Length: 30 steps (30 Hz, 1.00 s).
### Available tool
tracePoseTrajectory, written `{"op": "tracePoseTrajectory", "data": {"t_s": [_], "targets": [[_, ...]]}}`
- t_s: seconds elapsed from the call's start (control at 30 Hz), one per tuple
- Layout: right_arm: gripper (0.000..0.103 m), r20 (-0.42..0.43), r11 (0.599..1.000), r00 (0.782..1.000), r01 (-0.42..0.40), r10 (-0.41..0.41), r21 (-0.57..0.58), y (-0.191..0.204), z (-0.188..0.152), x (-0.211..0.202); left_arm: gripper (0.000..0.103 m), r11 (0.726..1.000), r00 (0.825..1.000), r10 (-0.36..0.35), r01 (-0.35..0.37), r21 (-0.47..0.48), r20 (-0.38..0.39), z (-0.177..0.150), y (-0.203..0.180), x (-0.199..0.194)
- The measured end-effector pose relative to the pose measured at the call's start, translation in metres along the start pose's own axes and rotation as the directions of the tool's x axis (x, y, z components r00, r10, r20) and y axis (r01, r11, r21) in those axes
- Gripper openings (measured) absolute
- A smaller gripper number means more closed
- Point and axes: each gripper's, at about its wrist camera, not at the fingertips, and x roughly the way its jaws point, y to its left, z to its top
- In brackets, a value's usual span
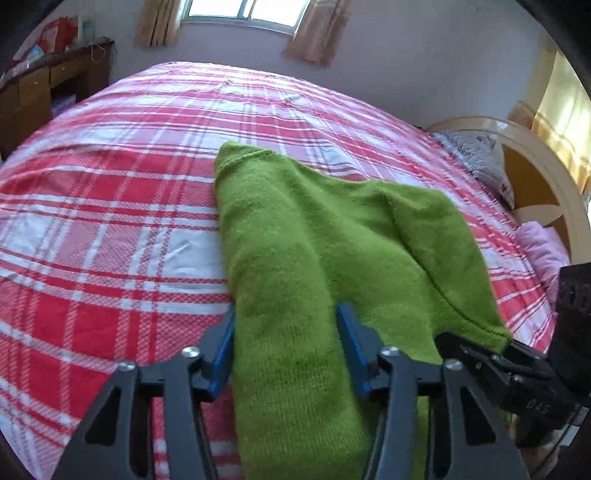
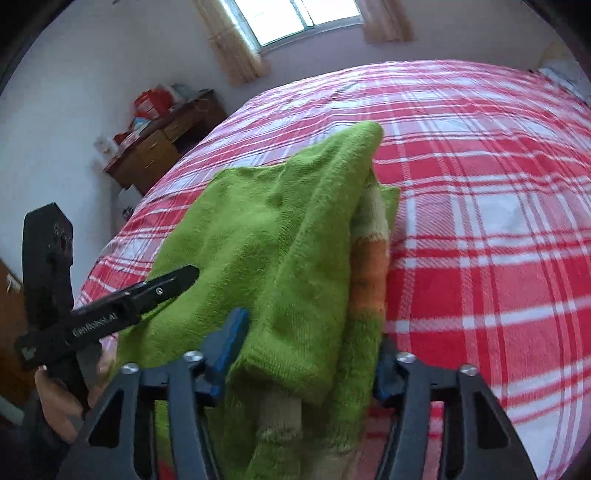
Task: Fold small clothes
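A green knitted garment (image 1: pixel 317 236) lies partly folded on the red and white plaid bed (image 1: pixel 110 206). In the right wrist view the garment (image 2: pixel 280 236) shows orange and cream stripes along its right edge. My left gripper (image 1: pixel 286 325) has its blue pads either side of a thick fold of the garment, which runs between the jaws. My right gripper (image 2: pixel 310 339) likewise straddles the near edge of the garment; its right pad is mostly hidden by cloth. The right gripper also shows in the left wrist view (image 1: pixel 480 350), and the left one in the right wrist view (image 2: pixel 162 288).
A wooden desk (image 1: pixel 44 85) with clutter stands left of the bed under a curtained window (image 1: pixel 243 11). A round yellow headboard (image 1: pixel 535 177), a grey pillow (image 1: pixel 476 155) and a pink cloth (image 1: pixel 543 251) are at the right.
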Motion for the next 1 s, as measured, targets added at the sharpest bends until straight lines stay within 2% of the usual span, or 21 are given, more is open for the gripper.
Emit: {"op": "tracePoseTrajectory", "data": {"t_s": [0.07, 0.17, 0.33, 0.5, 0.6, 0.7, 0.83, 1.0], "targets": [[0.031, -0.003, 1.000, 1.000, 0.004, -0.004, -0.003, 0.008, -0.003, -0.010, 0.039, 1.000, 1.000, 0.017, -0.017, 0.015, -0.010, -0.002, -0.003, -0.009], [0.030, -0.029, 1.000, 0.999, -0.015, 0.015, -0.002, 0.018, -0.018, -0.023, 0.038, 0.999, 0.999, 0.033, -0.031, 0.039, -0.041, -0.013, -0.006, -0.027], [0.030, -0.063, 0.988, 0.990, -0.123, 0.128, 0.089, 0.023, -0.064, -0.052, 0.038, 0.998, 0.995, 0.046, -0.042, 0.039, -0.093, -0.050, -0.009, -0.059], [0.030, -0.090, 0.978, 0.979, -0.172, 0.184, 0.121, 0.041, -0.114, -0.074, 0.039, 0.992, 0.989, 0.101, -0.092, 0.083, -0.104, -0.093, -0.023, -0.092], [0.030, -0.096, 0.980, 0.979, -0.169, 0.180, 0.109, 0.051, -0.137, -0.086, 0.039, 0.987, 0.988, 0.125, -0.114, 0.113, -0.092, -0.116, -0.027, -0.107], [0.030, -0.089, 0.983, 0.982, -0.156, 0.165, 0.099, 0.058, -0.152, -0.093, 0.040, 0.986, 0.987, 0.130, -0.118, 0.120, -0.093, -0.125, -0.028, -0.114], [0.030, -0.061, 0.990, 0.990, -0.121, 0.125, 0.069, 0.068, -0.154, -0.091, 0.040, 0.984, 0.986, 0.142, -0.130, 0.120, -0.090, -0.125, -0.028, -0.116], [0.030, -0.041, 0.988, 0.990, -0.131, 0.134, 0.078, 0.062, -0.159, -0.094, 0.041, 0.982, 0.984, 0.154, -0.142, 0.126, -0.086, -0.128, -0.029, -0.115]]}}
